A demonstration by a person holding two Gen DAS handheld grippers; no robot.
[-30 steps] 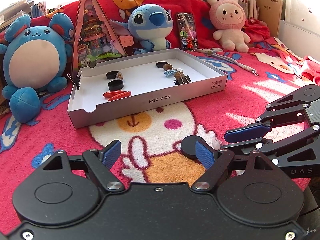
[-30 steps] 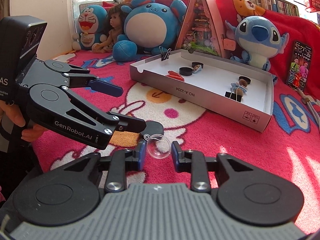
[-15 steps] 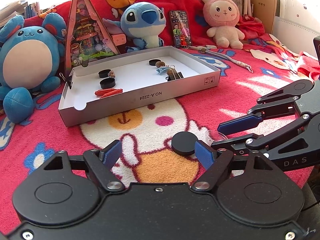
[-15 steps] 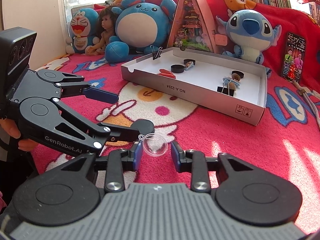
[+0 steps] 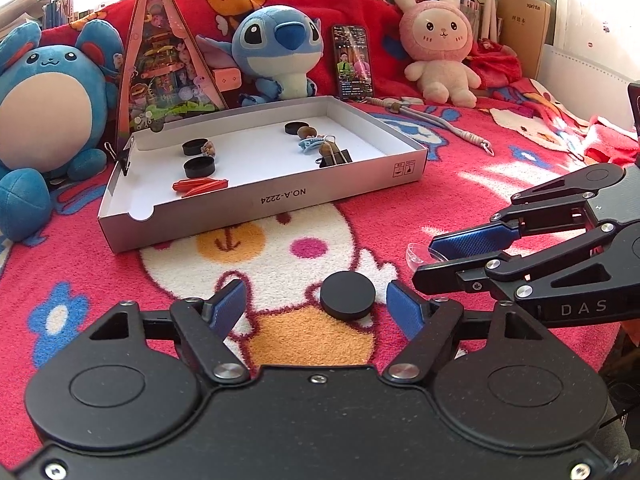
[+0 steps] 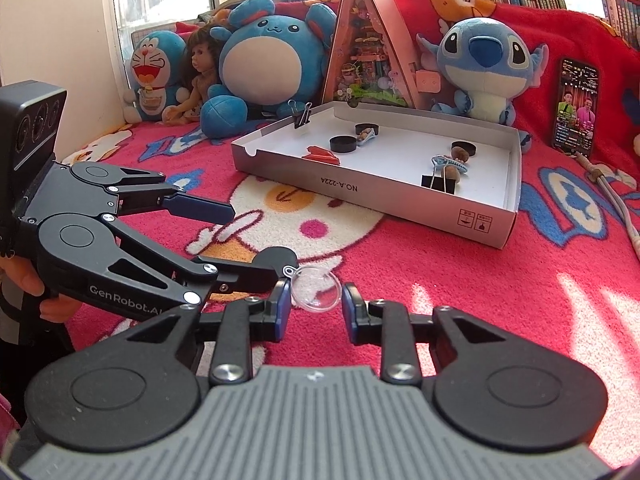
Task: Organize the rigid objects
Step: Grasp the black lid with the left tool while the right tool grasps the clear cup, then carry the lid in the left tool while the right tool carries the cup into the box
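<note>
Left gripper is hovering with fingers spread around a black disc lying on the red blanket. Right gripper is bracketing a clear dome, fingers parted, apparently not pinching it. White tray is sitting beyond.

Beside the matt white cardboard tray, a smooth matt black disc and glossy clear plastic dome lie on fuzzy red blanket.

Cap before box
</note>
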